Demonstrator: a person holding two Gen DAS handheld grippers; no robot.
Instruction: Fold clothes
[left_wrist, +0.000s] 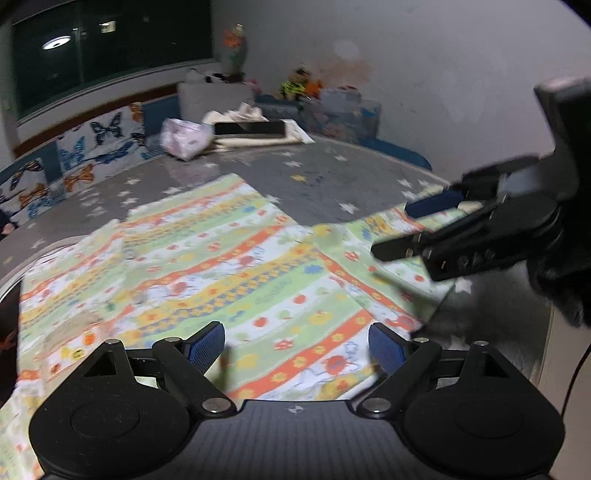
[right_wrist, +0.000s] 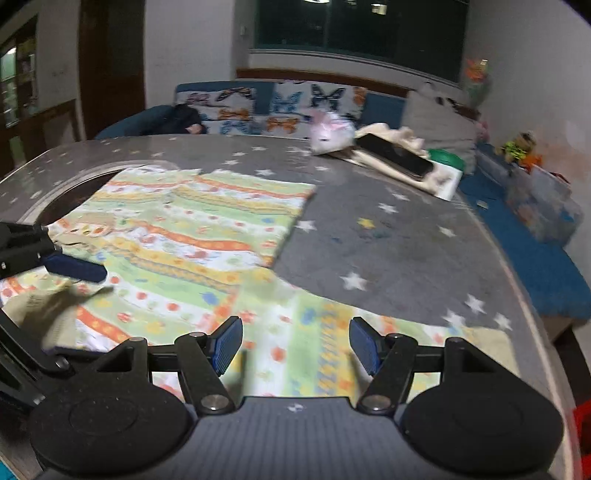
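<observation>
Patterned garment (left_wrist: 207, 266) spread flat on the grey star-print table (left_wrist: 325, 173) — stripes of orange, green and yellow with little flowers, one edge hanging over the near rim. Left gripper (left_wrist: 297, 349) hovering low over the near part of the cloth, blue pads (left_wrist: 207, 345) spread wide, nothing pinched between them. Right gripper (right_wrist: 295, 345) same deal — wide open above a sleeve-ish flap on the right side, holding nothing. Also visible from the left view as black fingers poking in over the flap. Far side of the table: pink bag (right_wrist: 330, 133), dark phone (right_wrist: 397, 153) sitting on folded pale cloth. Butterfly-print sofa (right_wrist: 280, 105) behind. Everything a bit motion-blurred.
</observation>
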